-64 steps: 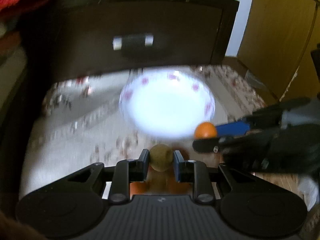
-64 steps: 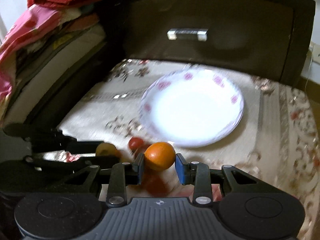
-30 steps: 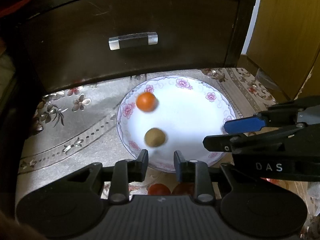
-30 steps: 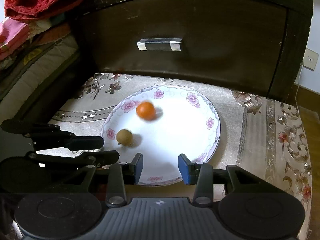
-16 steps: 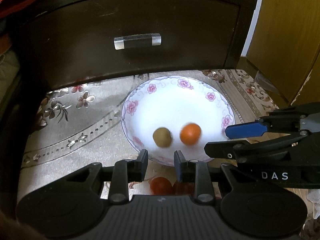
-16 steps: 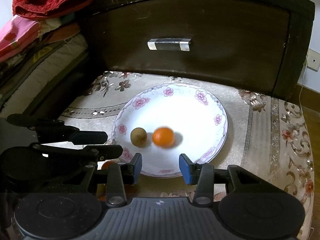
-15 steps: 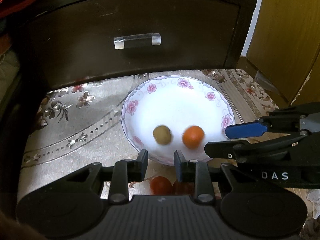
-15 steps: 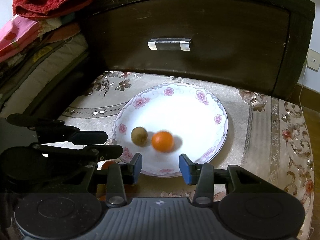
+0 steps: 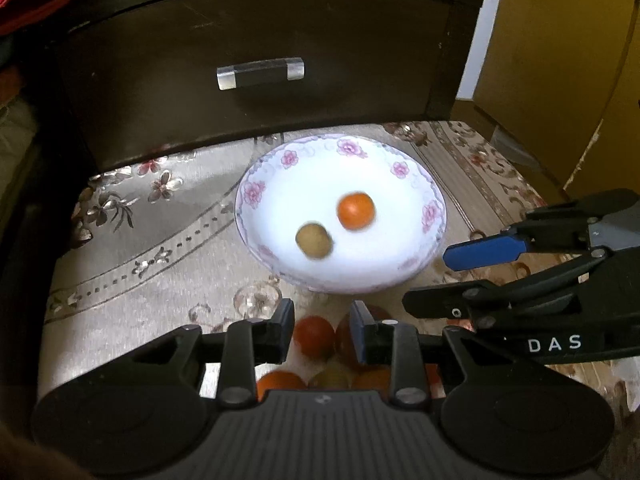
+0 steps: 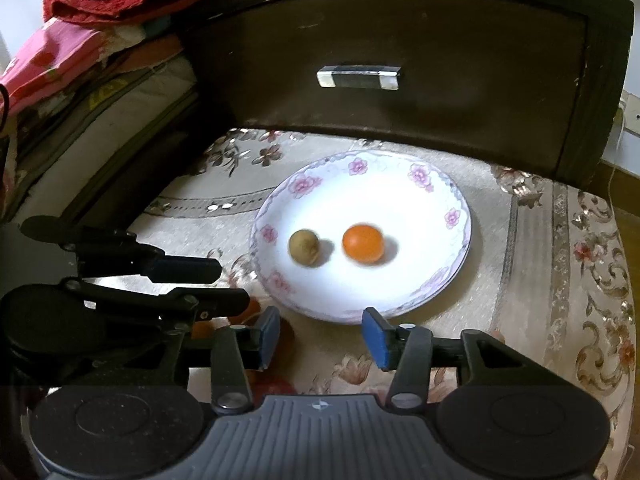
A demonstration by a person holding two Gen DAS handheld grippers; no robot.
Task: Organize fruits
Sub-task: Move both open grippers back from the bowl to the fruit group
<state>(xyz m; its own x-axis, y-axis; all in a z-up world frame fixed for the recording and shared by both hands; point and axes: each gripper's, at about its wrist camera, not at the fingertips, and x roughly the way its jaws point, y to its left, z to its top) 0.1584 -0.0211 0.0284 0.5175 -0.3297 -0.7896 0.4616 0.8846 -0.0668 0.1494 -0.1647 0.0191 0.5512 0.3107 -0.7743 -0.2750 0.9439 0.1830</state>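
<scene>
Left gripper [image 9: 322,330] and right gripper [image 10: 320,338], foreground: both pairs of fingers are parting with nothing between the pads, the right wider. Loose fruits [image 9: 316,338] wait at the near edge of the floral-clothed surface [image 10: 532,240], beneath the left gripper. Mid-surface, the plate [image 10: 456,200] collects an orange [image 10: 363,243] and a brown fruit [image 10: 304,246], apart. Beyond stands a dark drawer front [image 10: 400,40].
</scene>
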